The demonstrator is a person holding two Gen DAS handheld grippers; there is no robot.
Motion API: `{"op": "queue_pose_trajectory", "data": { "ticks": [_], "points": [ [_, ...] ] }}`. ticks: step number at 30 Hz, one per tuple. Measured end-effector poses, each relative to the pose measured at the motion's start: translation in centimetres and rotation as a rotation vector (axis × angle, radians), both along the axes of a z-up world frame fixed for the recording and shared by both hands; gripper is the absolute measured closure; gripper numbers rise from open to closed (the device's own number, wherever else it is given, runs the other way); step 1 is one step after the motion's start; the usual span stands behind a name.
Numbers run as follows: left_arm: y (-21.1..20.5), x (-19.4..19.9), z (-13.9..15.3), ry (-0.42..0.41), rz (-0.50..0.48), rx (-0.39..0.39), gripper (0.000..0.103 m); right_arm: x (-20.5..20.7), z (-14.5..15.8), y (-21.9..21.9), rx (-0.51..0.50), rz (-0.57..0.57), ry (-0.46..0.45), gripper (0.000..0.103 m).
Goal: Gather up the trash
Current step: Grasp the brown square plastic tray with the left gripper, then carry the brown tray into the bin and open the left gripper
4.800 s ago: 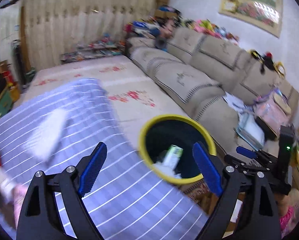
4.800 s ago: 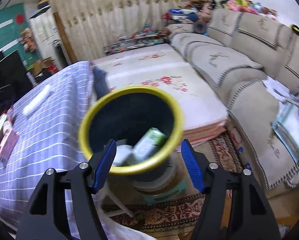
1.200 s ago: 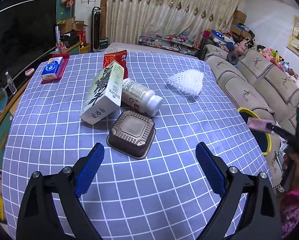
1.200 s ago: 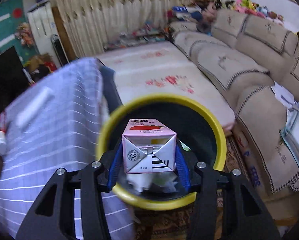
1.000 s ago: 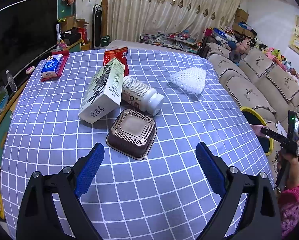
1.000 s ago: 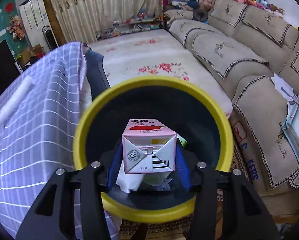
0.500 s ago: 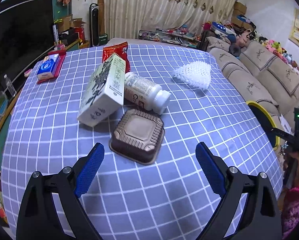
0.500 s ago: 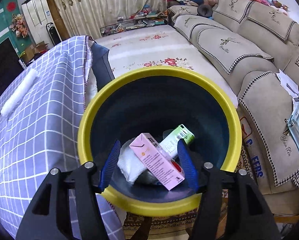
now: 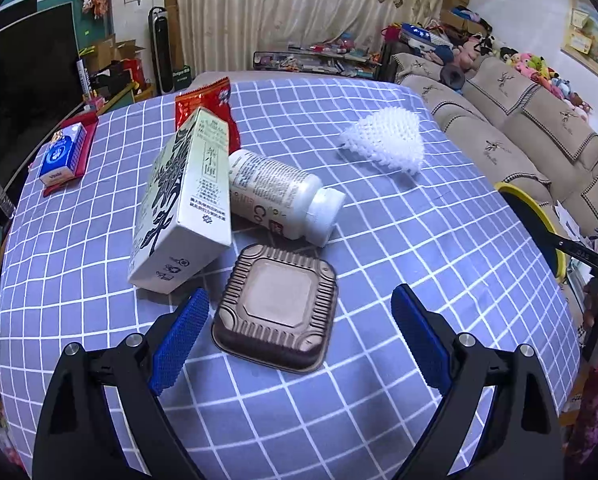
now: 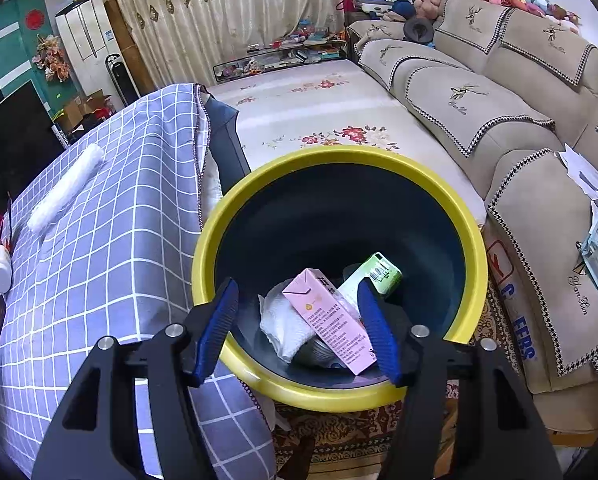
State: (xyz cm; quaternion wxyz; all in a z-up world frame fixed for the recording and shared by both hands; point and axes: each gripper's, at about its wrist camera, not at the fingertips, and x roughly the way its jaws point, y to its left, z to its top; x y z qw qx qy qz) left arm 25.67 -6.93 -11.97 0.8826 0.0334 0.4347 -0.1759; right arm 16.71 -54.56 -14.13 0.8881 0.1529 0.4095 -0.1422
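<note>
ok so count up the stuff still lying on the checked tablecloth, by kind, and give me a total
Cartons: 1
Bottles: 1
Brown trays: 1
Red snack bags: 1
White foam nets: 1
Blue tissue packs: 1
Total: 6

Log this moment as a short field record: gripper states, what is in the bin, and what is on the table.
left gripper: open, empty, above the brown tray
right gripper: open, empty, over the bin
bin contents: pink carton, green carton, white tissue
on table: brown tray, tall carton, white bottle, red snack bag, white foam net, blue tissue pack
task status: trash remains on table
</note>
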Motion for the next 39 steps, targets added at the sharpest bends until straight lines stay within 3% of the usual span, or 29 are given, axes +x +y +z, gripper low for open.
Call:
{"op": "queue_pose_trajectory", "data": {
  "ticks": [6,16,21,26,34,39],
  "points": [
    [0.0,1.1,-1.1,0.021,-0.001,0.026,0.012,0.2,-0.3,0.3,0.006,0.013,0.004,0.044],
    [0.1,1.7,-1.9,0.035,0.003,0.030,0.034,0.6,-0.9,1.0,0.010,0.039,0.020,0.044],
    [-0.6,1.2,-1.9,0.010,-0.006,0.071,0.038,0.5,-0.7,1.0,0.011,0.043,0.012,0.044],
    [-1.4,0.0,-0.4,-0.014,-0.029,0.044,0.041,-0.2,0.4,0.8,0.011,0.036,-0.016,0.044],
    [-6.1,-1.9,3.5,-0.079,-0.145,0.024,0.041,-2.2,2.3,-0.5,0.011,0.015,-0.072,0.043],
    [-12.3,-2.4,4.9,-0.096,-0.277,0.007,0.040,-4.2,3.3,-2.3,0.001,-0.016,-0.100,0.043]
  ]
}}
